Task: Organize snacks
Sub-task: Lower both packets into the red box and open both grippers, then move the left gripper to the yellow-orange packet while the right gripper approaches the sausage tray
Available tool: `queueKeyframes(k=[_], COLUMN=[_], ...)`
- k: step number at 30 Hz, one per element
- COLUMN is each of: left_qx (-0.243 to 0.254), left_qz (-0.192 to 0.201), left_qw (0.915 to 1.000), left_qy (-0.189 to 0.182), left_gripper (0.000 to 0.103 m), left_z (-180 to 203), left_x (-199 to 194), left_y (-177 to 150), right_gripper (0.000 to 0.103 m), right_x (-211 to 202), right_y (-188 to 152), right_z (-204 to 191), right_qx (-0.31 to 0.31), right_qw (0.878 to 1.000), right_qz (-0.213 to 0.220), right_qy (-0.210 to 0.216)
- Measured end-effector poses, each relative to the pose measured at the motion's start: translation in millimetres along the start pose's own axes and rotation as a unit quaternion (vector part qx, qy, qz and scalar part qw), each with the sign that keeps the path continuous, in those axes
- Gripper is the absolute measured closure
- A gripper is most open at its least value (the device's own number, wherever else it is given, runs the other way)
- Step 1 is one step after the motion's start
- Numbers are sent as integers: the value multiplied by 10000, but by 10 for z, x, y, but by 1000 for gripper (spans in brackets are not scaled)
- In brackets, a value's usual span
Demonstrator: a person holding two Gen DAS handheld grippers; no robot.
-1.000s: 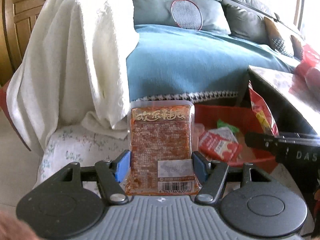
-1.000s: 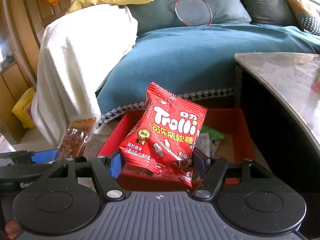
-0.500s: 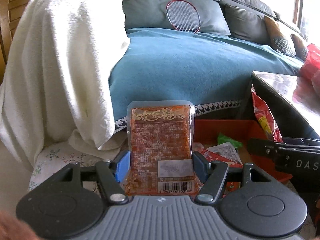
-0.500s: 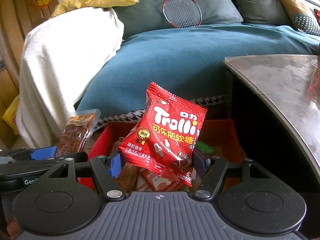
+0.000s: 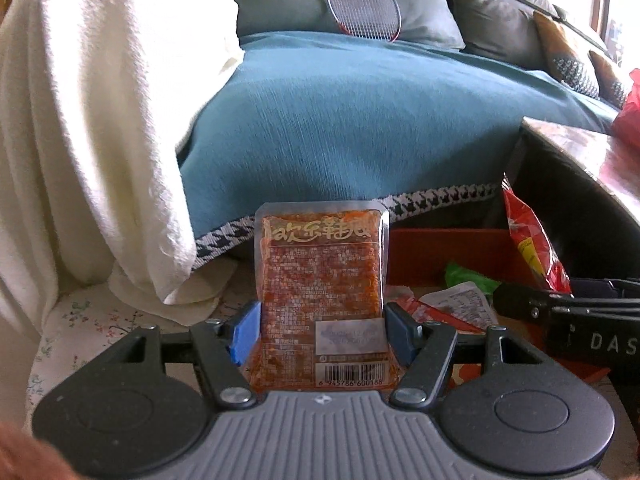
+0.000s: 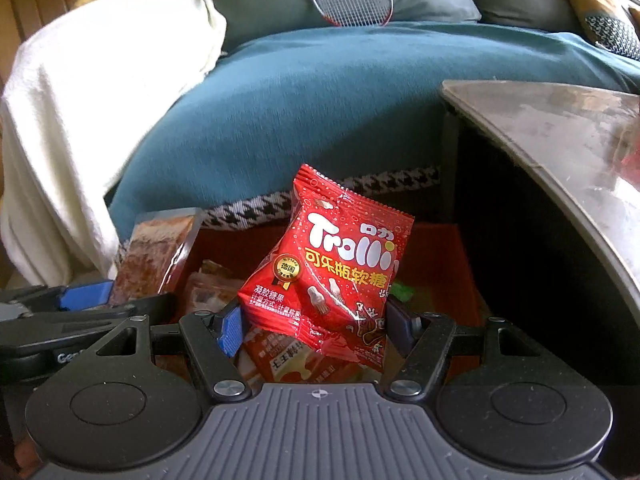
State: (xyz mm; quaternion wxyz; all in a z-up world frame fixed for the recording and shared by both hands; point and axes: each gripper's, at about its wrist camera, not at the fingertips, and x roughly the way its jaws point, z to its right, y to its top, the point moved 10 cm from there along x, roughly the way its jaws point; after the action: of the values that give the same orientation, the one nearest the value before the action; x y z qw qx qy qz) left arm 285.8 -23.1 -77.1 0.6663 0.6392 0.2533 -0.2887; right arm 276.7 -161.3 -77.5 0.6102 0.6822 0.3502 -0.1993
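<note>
My left gripper (image 5: pixel 320 332) is shut on a clear packet of orange-red spicy snack (image 5: pixel 322 280), held upright by its sides, just left of a red box (image 5: pixel 448 252). My right gripper (image 6: pixel 314 326) is shut on a red Trolli gummy bag (image 6: pixel 332 272), which hangs tilted over the red box (image 6: pixel 456 256). Several snack packets (image 6: pixel 288 360) lie inside the box. In the right wrist view the left gripper (image 6: pixel 80 300) and its spicy packet (image 6: pixel 156 256) show at the left. In the left wrist view the right gripper's body (image 5: pixel 568 316) and the Trolli bag's edge (image 5: pixel 532 244) show at the right.
A sofa under a teal blanket (image 5: pixel 360 128) stands behind the box, with a white throw (image 5: pixel 80 120) on its left and a badminton racket (image 5: pixel 364 4) against the cushions. A marble-topped table (image 6: pixel 560 140) rises close on the right. The box rests on a floral cloth (image 5: pixel 92 320).
Both grippers have moved forward and lower toward the red box, each still gripping its packet. The box's contents now lie right under the Trolli bag.
</note>
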Motion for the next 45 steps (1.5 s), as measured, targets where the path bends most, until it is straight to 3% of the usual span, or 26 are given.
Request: queueKeyframes(k=[11,21,36,45], left_qx=[27,79,41,31], left_qz=[-161,-242,-275,-142], left_qw=[9999,9997,9996,9999], left_qy=[-19,-13,-21,-18], left_gripper=[44,41,36,36], left_z=[54,62,57,17], left_x=[187,247,183,-117], left_y=[-62,-142,-114,-86], right_gripper=[27,28,23,19], right_x=[245,278,192,-30], right_y=[-137,-196,-160,-120], right_z=[-32,-14,2,45], right_qx=[-136,-172,-118,-90], right_qw=[9990,9984,9990,9995], right_qz=[-425,-539,-431,-294], right_qy=[-27,-47,-23,-4])
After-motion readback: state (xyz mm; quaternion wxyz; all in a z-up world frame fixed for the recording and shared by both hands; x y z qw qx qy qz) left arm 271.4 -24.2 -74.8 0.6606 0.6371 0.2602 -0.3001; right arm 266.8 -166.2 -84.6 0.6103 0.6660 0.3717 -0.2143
